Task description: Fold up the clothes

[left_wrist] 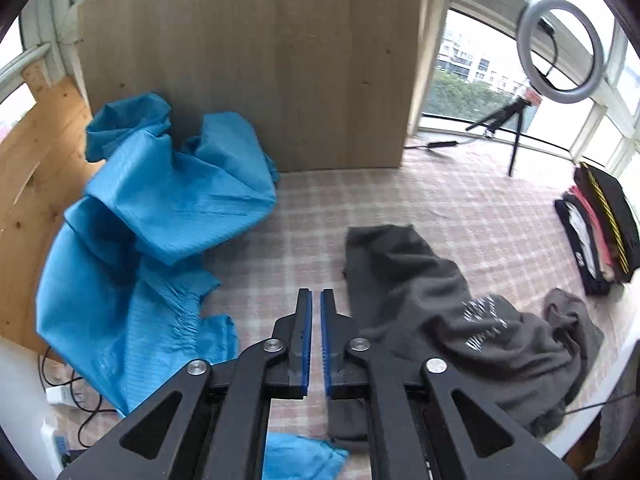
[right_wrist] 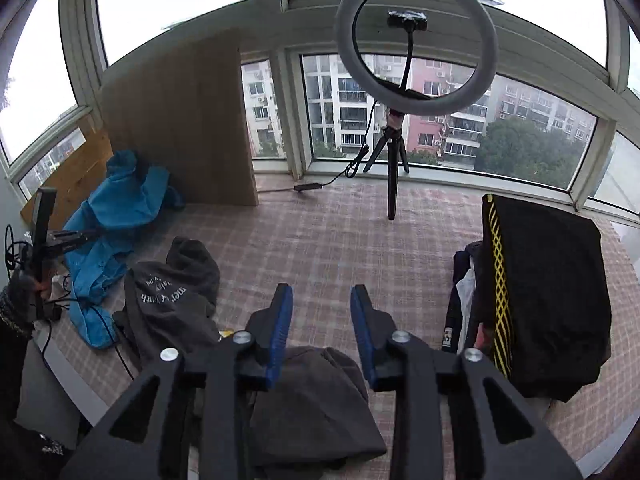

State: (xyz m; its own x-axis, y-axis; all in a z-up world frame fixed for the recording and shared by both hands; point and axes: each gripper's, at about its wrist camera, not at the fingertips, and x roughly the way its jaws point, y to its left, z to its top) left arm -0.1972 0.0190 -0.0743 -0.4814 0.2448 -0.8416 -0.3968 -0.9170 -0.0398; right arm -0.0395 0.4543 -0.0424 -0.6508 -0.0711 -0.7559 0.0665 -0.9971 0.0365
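A dark grey sweatshirt (left_wrist: 440, 304) with white lettering lies crumpled on the checked tablecloth (left_wrist: 400, 200). My left gripper (left_wrist: 317, 294) hovers just left of it, shut with nothing between its blue pads. In the right wrist view the same sweatshirt (right_wrist: 172, 300) spreads from the left to under my right gripper (right_wrist: 321, 292). That gripper stands open above the cloth and holds nothing. A crumpled blue garment (left_wrist: 160, 208) lies at the far left against the board, also visible as the blue garment (right_wrist: 116, 208) in the right wrist view.
A stack of folded clothes (right_wrist: 548, 304), topped by a black piece with yellow trim, sits at the right; the stack (left_wrist: 600, 224) also shows in the left view. A ring light (right_wrist: 345, 28) on a tripod (right_wrist: 394, 168) stands at the back. An upright wooden board (left_wrist: 260, 60) closes the back left. Cables hang off the left edge.
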